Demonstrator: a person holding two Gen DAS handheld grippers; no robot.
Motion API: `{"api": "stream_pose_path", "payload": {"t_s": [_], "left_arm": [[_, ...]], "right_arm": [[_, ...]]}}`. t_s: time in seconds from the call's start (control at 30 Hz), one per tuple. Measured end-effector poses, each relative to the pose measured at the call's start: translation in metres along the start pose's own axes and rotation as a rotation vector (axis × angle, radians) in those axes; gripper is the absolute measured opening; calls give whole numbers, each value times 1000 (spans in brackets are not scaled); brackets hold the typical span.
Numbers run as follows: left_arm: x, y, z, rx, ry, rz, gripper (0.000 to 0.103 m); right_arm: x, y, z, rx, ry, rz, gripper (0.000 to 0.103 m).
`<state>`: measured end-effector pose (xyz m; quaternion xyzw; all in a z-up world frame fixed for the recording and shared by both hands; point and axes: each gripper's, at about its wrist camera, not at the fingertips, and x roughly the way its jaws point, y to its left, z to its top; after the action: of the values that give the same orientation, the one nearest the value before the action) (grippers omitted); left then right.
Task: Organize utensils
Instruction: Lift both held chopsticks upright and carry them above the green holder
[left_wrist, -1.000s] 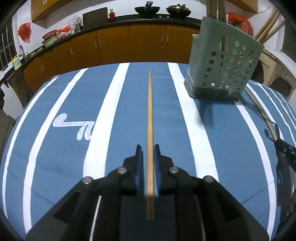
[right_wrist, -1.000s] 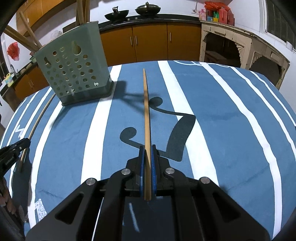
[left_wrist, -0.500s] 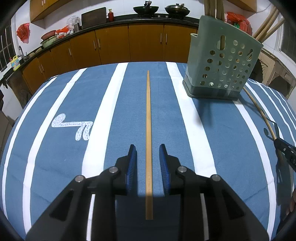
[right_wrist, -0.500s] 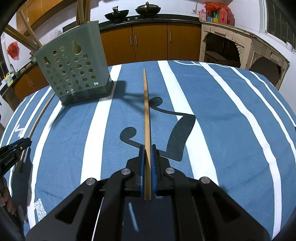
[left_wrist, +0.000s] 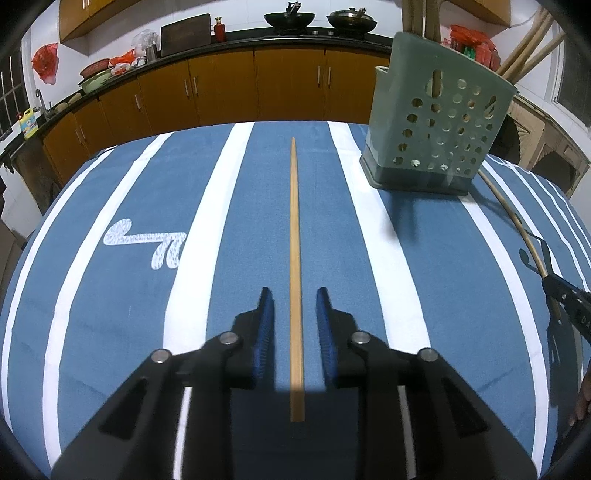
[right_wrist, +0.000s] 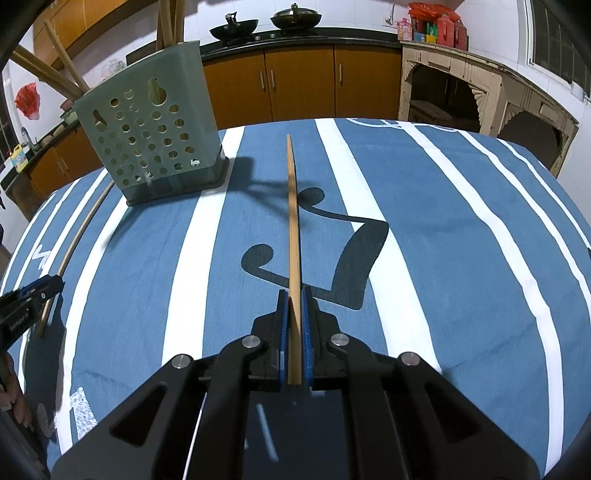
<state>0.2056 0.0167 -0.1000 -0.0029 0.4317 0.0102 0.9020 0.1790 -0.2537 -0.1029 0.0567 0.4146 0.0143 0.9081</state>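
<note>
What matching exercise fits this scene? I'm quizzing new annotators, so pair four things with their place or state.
Things:
1 right hand-held gripper
2 green utensil holder
3 loose chopstick
4 woks

Place or state:
a lying on the striped cloth
b on the back counter
c shut on the held chopstick
d standing upright, sticks inside

Pairs: 1-c, 2-d, 3-a, 4-b

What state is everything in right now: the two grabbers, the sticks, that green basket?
Left gripper: fingers closing, not yet touching anything.
Left chopstick: flat on the cloth, between those fingers.
Right gripper: shut on the right chopstick.
Green holder: upright, sticks standing inside.
</note>
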Motion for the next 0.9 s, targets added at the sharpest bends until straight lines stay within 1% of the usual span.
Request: {"api": "stream_pose_path", "payload": {"t_s": [0.07, 0.17, 0.23, 0.33, 0.43, 0.53, 0.73, 0.9], "left_arm": [[0, 2, -1, -9, 0, -8, 9], [-2, 0, -3, 20, 0, -2, 8], [-5, 0, -6, 32, 5, -5, 8], [-10, 2, -10, 30, 11, -15, 8], [-18, 5, -11, 25, 1, -25, 8], [-33, 6, -8, 30, -36, -34, 8], [-69, 6, 4, 48, -139, -52, 8], [-96, 8, 18, 35, -218, -74, 8]], "right_arm": [[0, -4, 0, 14, -2, 20, 8], [-4, -6, -2, 15, -8, 31, 7], [-9, -8, -3, 12, -30, 34, 7], [-23, -11, -3, 14, -75, 45, 7], [-37, -14, 0, 12, -122, 45, 7], [-49, -18, 6, 13, -162, 43, 7], [-71, -28, 18, 36, -239, 52, 7], [-86, -31, 27, 50, -293, 63, 7]]}}
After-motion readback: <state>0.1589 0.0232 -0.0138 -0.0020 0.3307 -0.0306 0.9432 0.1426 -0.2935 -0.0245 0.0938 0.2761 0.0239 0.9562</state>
